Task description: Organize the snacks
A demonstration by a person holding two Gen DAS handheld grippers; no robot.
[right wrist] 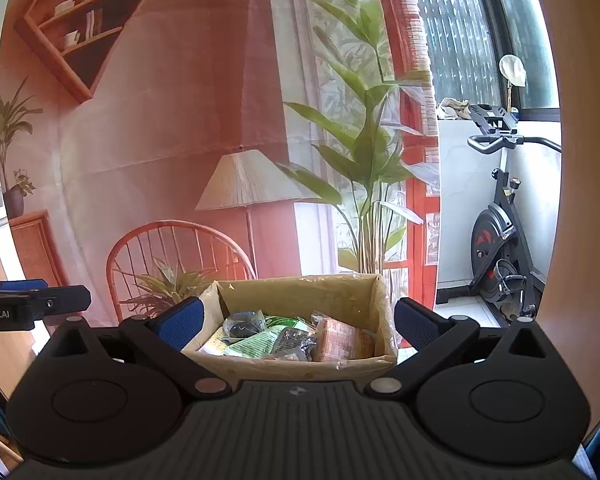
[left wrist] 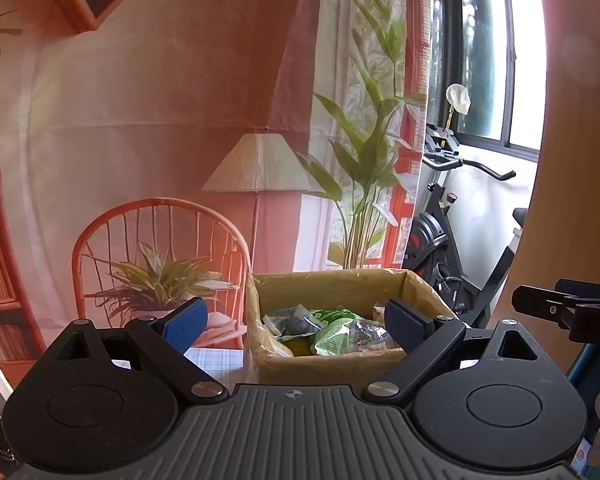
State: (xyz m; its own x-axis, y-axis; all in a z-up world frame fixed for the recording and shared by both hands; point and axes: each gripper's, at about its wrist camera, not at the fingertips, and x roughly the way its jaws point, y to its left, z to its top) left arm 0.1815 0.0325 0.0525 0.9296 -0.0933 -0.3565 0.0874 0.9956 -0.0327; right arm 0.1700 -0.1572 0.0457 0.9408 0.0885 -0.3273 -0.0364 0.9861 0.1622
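A brown cardboard box stands ahead, also in the right wrist view. It holds several snack packets: green packets, a dark round snack and an orange-brown pack. My left gripper is open and empty, held above and in front of the box. My right gripper is open and empty, also in front of the box. Each gripper shows at the other view's edge: the right gripper and the left gripper.
A printed backdrop with a chair, lamp and plants hangs behind the box. An exercise bike stands at the right by the window. A checked cloth lies left of the box.
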